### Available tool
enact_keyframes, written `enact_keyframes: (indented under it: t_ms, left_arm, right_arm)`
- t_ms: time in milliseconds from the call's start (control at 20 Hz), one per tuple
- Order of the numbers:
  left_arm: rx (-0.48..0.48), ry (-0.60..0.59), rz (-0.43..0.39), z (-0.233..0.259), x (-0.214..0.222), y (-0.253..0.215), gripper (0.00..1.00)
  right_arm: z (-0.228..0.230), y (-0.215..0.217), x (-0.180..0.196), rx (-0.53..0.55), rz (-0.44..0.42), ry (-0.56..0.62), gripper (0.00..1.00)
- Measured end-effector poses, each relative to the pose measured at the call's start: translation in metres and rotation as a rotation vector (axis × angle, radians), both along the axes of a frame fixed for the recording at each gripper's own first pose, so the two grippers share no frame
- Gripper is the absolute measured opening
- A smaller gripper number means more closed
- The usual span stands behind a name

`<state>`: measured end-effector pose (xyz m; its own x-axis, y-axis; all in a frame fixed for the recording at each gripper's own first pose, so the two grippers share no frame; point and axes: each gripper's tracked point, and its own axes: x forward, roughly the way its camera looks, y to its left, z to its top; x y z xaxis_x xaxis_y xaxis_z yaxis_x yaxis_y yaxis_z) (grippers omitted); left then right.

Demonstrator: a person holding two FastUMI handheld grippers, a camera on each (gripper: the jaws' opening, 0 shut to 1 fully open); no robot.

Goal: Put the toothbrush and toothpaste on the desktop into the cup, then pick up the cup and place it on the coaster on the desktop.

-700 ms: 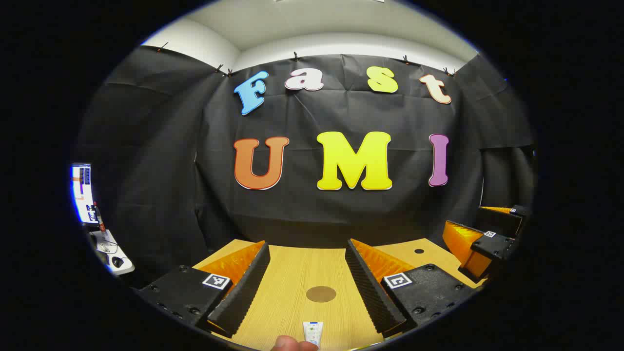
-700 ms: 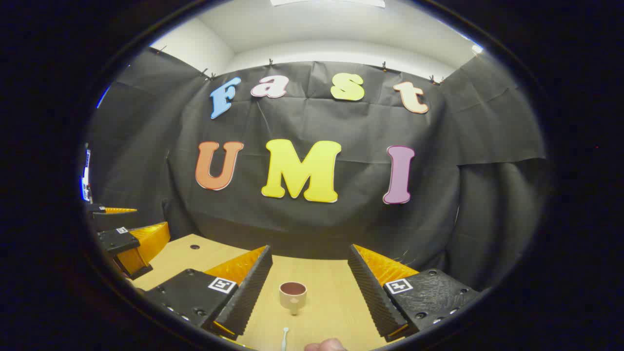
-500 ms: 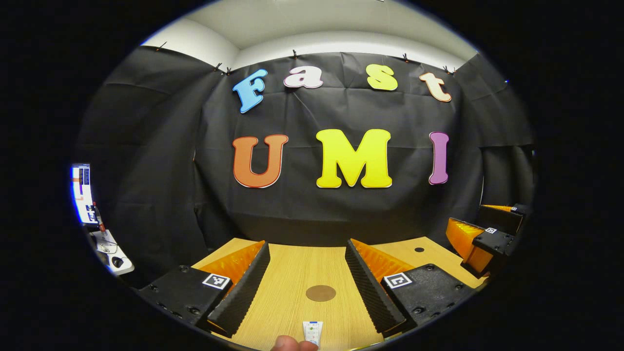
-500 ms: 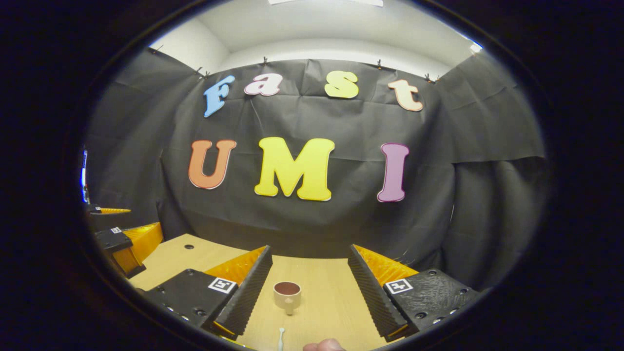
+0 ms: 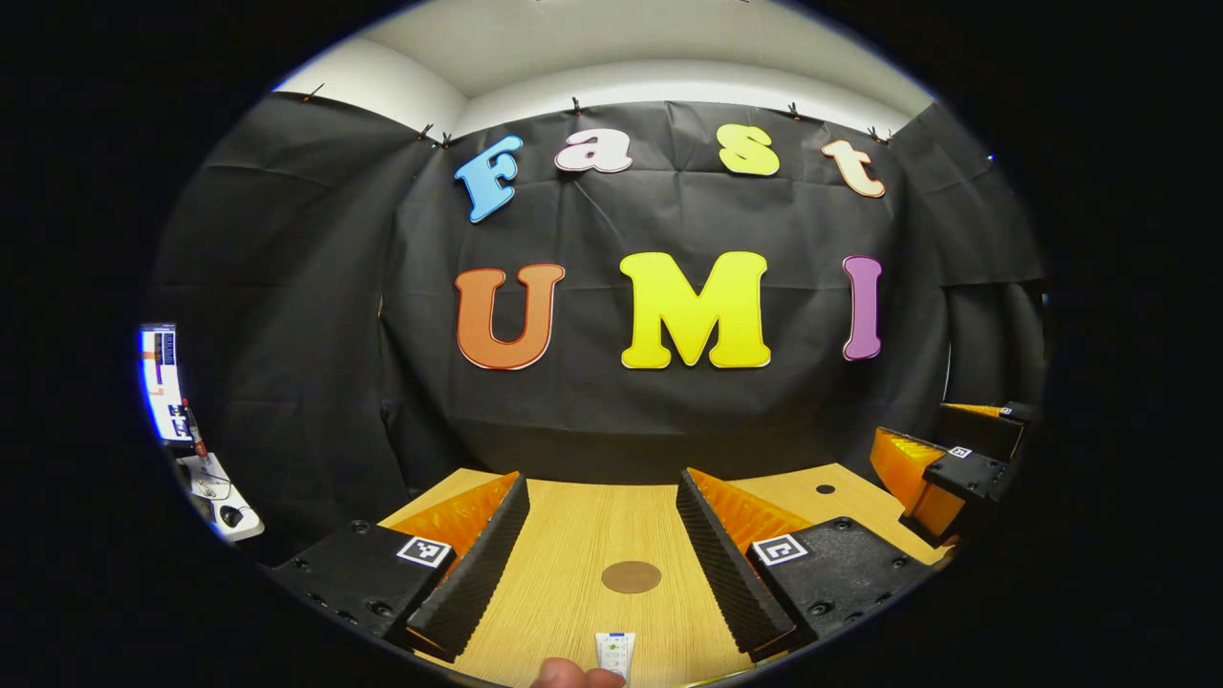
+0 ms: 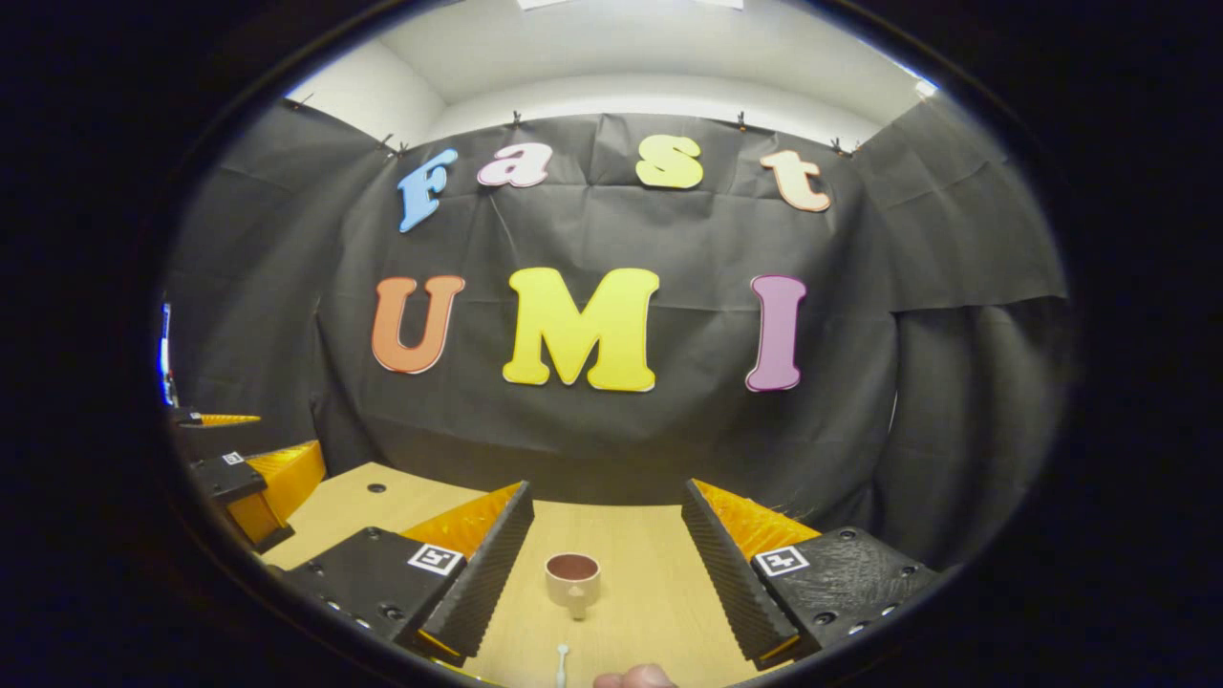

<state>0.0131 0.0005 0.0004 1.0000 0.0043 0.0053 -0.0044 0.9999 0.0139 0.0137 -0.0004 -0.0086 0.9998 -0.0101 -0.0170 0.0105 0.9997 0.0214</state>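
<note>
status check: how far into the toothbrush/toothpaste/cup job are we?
Nothing looks done. The cup stands on the desktop with nothing sticking out of it, the coaster is bare, and the toothpaste and toothbrush lie flat. In hand: nothing; the left hand-held gripper and right hand-held gripper are open over them. Left: both pickups, both drops, then the cup onto the coaster.

We see a wooden table at the bottom of the left gripper view, with a small dark hole in it at the lower right. A black cloth wall hangs behind it, held up by little clips along the top. Above is a white ceiling. At the far left edge, a lit screen stands over a small white desk with a mouse on it
</note>
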Motion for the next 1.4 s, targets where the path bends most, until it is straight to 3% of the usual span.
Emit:
enact_keyframes:
  t_ms: [850, 900, 950, 1150, 1400]
  left_arm:
    - [0.007, 0.035, -0.029, -0.014, 0.007, -0.012, 0.98]
    - [0.008, 0.045, -0.029, -0.018, 0.007, -0.011, 0.98]
    - [0.01, 0.055, -0.029, -0.021, 0.007, -0.013, 0.98]
    - [0.012, 0.122, -0.054, -0.046, 0.004, -0.018, 0.98]
    - [0.021, 0.261, -0.07, -0.096, -0.007, -0.017, 0.99]
  right_arm:
    - [-0.017, -0.004, 0.008, -0.002, 0.005, 0.04, 0.92]
    - [-0.019, -0.004, 0.008, -0.002, 0.007, 0.047, 0.98]
    - [-0.024, -0.003, 0.008, -0.004, 0.011, 0.056, 0.92]
    - [-0.046, -0.004, 0.008, -0.018, 0.021, 0.109, 0.95]
    - [-0.099, -0.001, 0.004, -0.029, 0.058, 0.265, 0.98]
